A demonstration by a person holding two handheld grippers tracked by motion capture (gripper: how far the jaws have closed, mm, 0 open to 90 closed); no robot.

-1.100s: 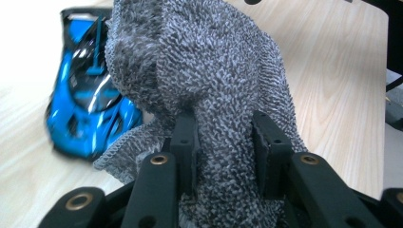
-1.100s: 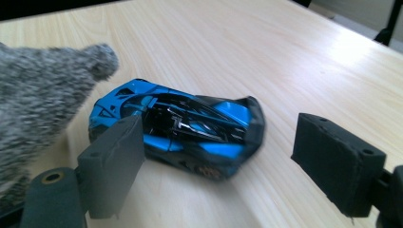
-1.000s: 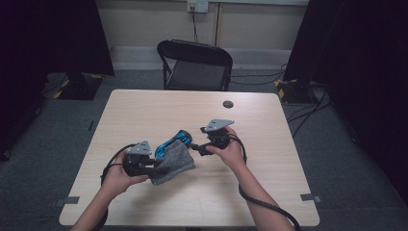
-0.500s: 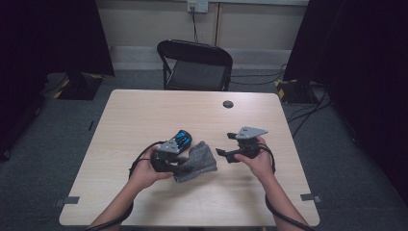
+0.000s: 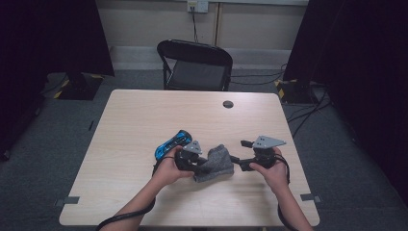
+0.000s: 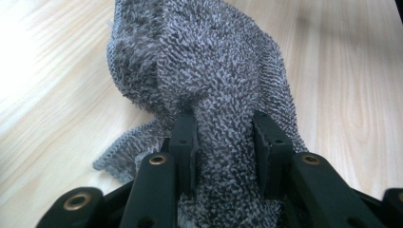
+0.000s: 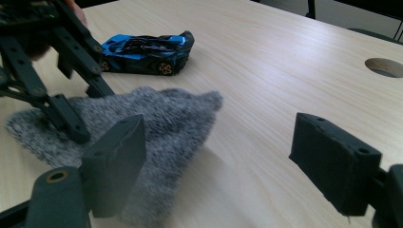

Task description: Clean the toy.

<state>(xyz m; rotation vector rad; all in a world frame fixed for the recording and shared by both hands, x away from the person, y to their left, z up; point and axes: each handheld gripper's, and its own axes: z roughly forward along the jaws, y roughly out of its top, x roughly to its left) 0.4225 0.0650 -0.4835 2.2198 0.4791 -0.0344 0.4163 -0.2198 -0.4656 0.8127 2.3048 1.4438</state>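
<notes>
My left claw (image 6: 223, 142) pinches the grey sock (image 5: 216, 163), now dragged clear of the blue toy car (image 5: 172, 143) to the bench (image 5: 144, 115) front. My right claw (image 7: 237, 156) has let go and hangs spread beside it, free for a fresh grip.

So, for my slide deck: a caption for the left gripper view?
Left claw shut on a grey sock over the wooden table.
</notes>
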